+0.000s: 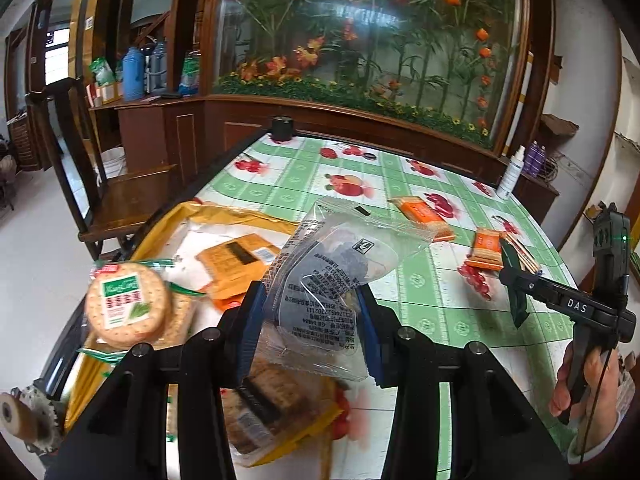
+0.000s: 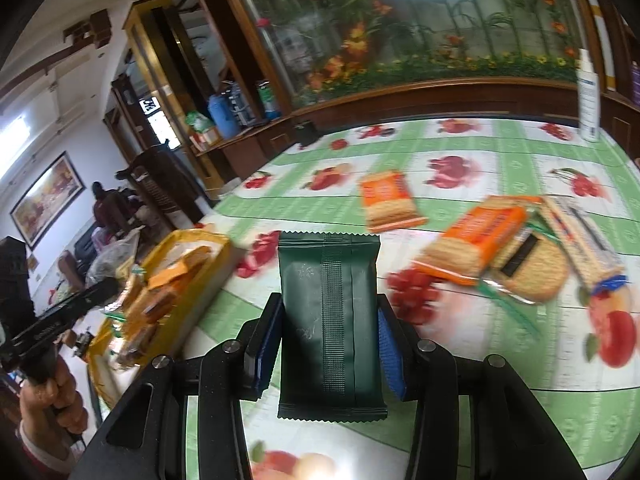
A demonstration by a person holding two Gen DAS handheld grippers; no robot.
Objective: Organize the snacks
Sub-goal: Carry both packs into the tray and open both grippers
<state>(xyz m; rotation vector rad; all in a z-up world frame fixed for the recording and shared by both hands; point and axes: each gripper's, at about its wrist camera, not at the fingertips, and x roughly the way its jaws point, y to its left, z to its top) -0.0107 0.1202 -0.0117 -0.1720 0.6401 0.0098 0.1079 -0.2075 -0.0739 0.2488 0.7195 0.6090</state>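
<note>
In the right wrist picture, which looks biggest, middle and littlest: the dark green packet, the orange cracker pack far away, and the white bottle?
1. dark green packet, though it is closest to the camera
2. orange cracker pack
3. white bottle, close to the cracker pack in size, so unsure

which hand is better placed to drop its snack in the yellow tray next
Left, likely: the left gripper holds the clear packet right over the yellow tray; the right gripper's green packet hangs beside it.

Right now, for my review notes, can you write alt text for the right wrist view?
The right gripper is shut on a dark green snack packet, held upright above a green fruit-print tablecloth. Orange biscuit packs lie loose further along the table, and a yellow tray of snacks sits at left, near the hand holding the other gripper.
</note>
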